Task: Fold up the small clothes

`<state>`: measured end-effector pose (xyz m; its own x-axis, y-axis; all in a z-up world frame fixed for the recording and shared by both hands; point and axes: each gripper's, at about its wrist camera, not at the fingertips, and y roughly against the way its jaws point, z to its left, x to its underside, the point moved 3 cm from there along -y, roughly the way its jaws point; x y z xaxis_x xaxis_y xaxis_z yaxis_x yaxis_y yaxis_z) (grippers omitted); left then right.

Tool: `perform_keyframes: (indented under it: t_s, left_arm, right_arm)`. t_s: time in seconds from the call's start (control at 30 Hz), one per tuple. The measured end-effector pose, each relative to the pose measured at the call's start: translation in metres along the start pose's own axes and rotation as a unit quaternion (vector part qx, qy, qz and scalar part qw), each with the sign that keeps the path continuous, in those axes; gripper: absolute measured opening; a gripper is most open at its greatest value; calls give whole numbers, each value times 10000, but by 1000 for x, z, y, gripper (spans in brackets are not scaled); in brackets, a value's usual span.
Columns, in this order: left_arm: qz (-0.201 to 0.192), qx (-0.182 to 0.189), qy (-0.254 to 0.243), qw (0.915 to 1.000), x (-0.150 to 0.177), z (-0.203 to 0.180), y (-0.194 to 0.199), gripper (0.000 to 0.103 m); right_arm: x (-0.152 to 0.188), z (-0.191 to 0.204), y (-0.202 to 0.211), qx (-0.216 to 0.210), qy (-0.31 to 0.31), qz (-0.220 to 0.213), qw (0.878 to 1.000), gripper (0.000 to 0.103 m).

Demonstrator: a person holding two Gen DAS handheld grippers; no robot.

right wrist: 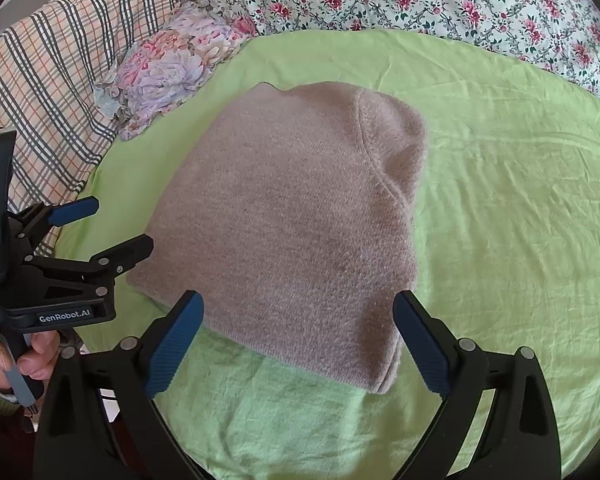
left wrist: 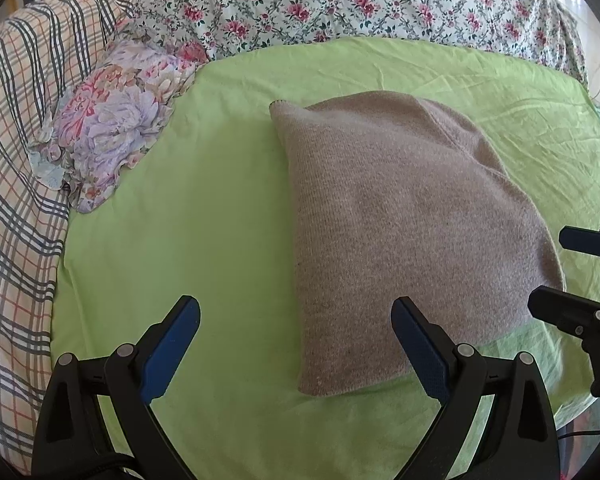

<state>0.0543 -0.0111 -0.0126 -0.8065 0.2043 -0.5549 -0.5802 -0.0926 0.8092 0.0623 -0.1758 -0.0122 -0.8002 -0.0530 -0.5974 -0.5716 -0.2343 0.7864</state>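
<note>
Sweater [right wrist: 288,220], soft grey knit, folded flat on green sheet [right wrist: 500,200], just ahead of both claws. Left claw [left wrist: 296,344] and right claw [right wrist: 298,340] spread apart, empty. Light, floppy, grippy; pinch near-edge corners.

The knitted garment [left wrist: 404,216] is showing a plain greyish-beige all over, with no print. Under it the sheet [left wrist: 220,216] is glowing a flat lime green. Along the sheet's far edge a quilt [left wrist: 340,4] is carrying pink and red roses on green vines over a white ground. At the far left corner a ruffled cushion [left wrist: 112,128] is showing big lilac and pink blooms (with a pale blue trim). Along the left edge a blanket [left wrist: 16,152] is running in a cream check with dark grey and reddish lines. Both the left gripper [left wrist: 296,344] and the right gripper [right wrist: 298,344] are showing black frames with blue pads.
</note>
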Motion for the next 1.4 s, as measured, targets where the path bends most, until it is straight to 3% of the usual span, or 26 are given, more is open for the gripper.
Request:
perform_keyframes:
  t_s: [1.4]
  left_arm:
    - [-19,139,23,9999,-2,-3,0,97]
  right_arm:
    - [-8,4,0,-89,31,-43,9999,96]
